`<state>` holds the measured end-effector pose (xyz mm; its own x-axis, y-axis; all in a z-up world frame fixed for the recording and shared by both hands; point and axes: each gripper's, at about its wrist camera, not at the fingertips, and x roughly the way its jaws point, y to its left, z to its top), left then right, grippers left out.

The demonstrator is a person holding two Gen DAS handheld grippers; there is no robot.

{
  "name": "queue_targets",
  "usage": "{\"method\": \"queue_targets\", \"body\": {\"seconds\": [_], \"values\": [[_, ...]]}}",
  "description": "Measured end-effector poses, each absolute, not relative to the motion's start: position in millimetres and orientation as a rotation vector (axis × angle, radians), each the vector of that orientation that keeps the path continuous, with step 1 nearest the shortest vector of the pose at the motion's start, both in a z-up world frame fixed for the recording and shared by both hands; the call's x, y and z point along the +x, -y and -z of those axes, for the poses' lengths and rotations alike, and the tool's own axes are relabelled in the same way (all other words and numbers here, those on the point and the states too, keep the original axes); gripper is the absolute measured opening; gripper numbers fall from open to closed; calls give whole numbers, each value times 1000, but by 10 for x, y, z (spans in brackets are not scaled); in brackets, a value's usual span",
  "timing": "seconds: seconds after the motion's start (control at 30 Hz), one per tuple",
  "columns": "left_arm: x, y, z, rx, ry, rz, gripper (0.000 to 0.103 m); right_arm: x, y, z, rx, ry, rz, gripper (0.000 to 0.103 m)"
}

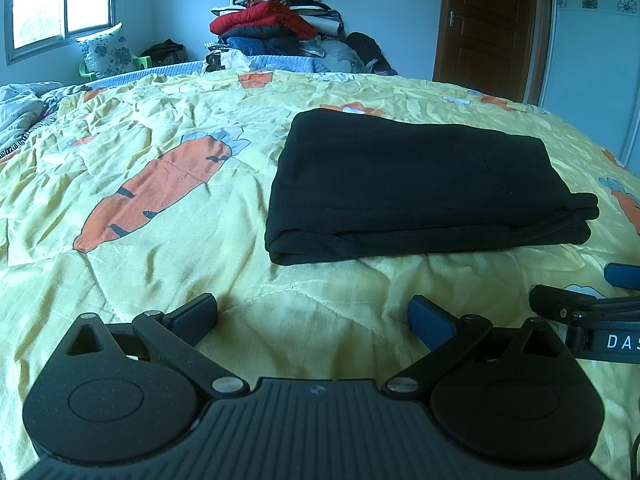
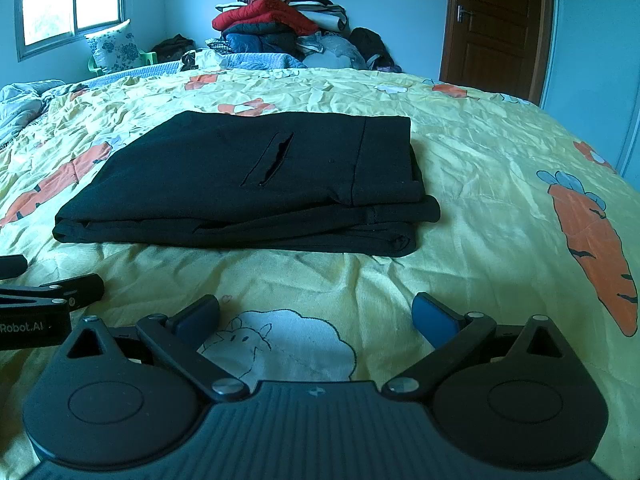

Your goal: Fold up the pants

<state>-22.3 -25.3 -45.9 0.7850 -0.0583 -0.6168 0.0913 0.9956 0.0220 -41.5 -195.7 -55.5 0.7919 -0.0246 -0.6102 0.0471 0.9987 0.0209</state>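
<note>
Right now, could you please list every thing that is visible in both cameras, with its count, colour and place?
pants: one, black, folded in layers, lying on the quilt ahead of both grippers
quilt: one, yellow with orange carrot prints, covering the bed
clothes pile: one heap, red, white, blue and dark items, beyond the far edge of the bed
pillow: one, white with dark flowers, under the window
window: one, bright, far left wall
door: one, brown wood, shut, far right
left gripper: one, black with blue pads, open, empty
right gripper: one, black with blue pads, open, empty
</note>
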Motion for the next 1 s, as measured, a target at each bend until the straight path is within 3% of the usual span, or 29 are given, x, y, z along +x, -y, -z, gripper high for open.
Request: {"method": "queue_targets", "body": {"seconds": [1.0], "values": [[-225,263,457,52,-663,81,103,-426,2016,551,38,-656,51,103]]}}
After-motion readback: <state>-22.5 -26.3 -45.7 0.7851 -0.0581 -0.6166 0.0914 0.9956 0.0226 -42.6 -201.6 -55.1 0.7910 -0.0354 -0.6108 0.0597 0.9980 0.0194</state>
